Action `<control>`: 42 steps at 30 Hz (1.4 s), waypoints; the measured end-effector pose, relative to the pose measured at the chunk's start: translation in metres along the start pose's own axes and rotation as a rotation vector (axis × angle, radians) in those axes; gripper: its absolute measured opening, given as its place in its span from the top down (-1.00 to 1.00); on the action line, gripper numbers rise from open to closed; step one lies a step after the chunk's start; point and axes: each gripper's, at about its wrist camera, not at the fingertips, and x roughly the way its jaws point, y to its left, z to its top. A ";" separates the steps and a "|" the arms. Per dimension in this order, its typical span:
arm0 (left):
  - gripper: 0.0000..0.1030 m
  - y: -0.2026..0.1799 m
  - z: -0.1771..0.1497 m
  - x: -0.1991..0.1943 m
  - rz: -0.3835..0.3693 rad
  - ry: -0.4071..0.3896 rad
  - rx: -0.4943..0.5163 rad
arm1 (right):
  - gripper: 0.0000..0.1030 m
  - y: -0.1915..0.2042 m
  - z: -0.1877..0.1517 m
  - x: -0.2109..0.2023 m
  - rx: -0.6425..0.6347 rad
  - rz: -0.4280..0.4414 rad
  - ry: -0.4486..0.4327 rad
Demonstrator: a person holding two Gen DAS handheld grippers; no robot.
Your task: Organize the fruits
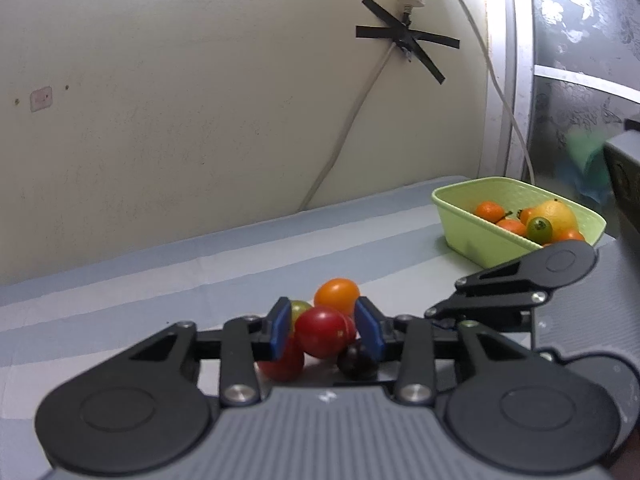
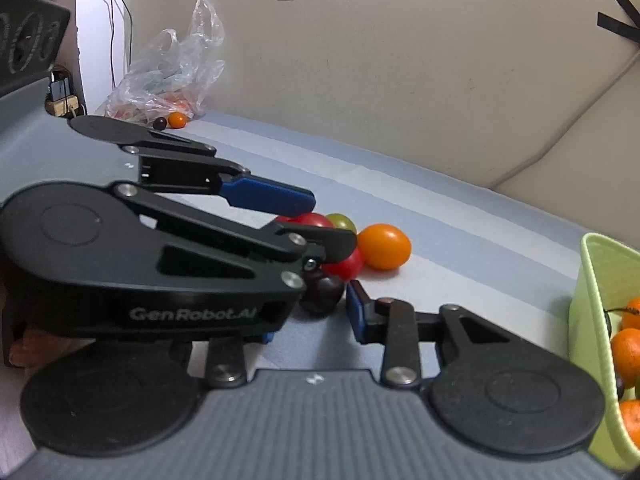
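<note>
Trouble here would most likely come from the crowding: the red tomato [image 1: 322,336] sits in a tight cluster with another red one [image 1: 280,362] below left, a dark fruit [image 1: 357,360] below right, a green one [image 1: 301,308] behind and an orange tomato [image 1: 337,295] beyond. If the pads close further, I judge the round skin could squirt out, or the neighbours could roll off across the striped counter [image 1: 160,280]. A hard squeeze could also split it.

The left hand-held gripper [image 1: 326,330] comes in low and nearly level, its 2 blue pads bracketing the red tomato on either side. They look to be touching or nearly touching it, but I cannot tell whether the fruit is truly pinched or only framed.

The right hand-held gripper [image 2: 312,320] lies just beside and below the left one, pointing at the same cluster. Only 1 of its fingers [image 2: 358,314] shows clearly, near the dark fruit; the other is hidden behind the left tool, so how far it is spread cannot be told. It holds nothing that I can see.

The green basket [image 1: 480,236] stands well apart toward the right, already holding oranges, a lemon and a green tomato. A plastic bag [image 2: 168,68] with 2 loose fruits lies far back by the wall.
</note>
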 end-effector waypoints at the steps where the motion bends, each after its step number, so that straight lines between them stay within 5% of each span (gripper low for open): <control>1: 0.32 0.001 0.000 0.001 -0.007 0.009 -0.009 | 0.31 0.001 0.000 0.000 -0.006 -0.006 -0.002; 2: 0.41 0.001 0.000 0.002 -0.008 0.013 -0.015 | 0.44 0.003 0.000 -0.001 -0.012 -0.014 -0.005; 11: 0.42 -0.015 -0.001 -0.041 -0.015 -0.040 -0.011 | 0.45 0.017 -0.017 -0.046 0.032 -0.030 -0.078; 24: 0.42 -0.041 -0.055 -0.115 -0.060 0.007 -0.105 | 0.45 0.035 -0.082 -0.124 0.126 -0.105 -0.096; 39: 0.40 -0.088 -0.081 -0.129 -0.079 0.042 -0.072 | 0.41 0.049 -0.119 -0.151 0.165 -0.169 -0.090; 42: 0.22 -0.089 -0.082 -0.127 -0.054 0.054 -0.074 | 0.37 0.049 -0.122 -0.150 0.176 -0.167 -0.086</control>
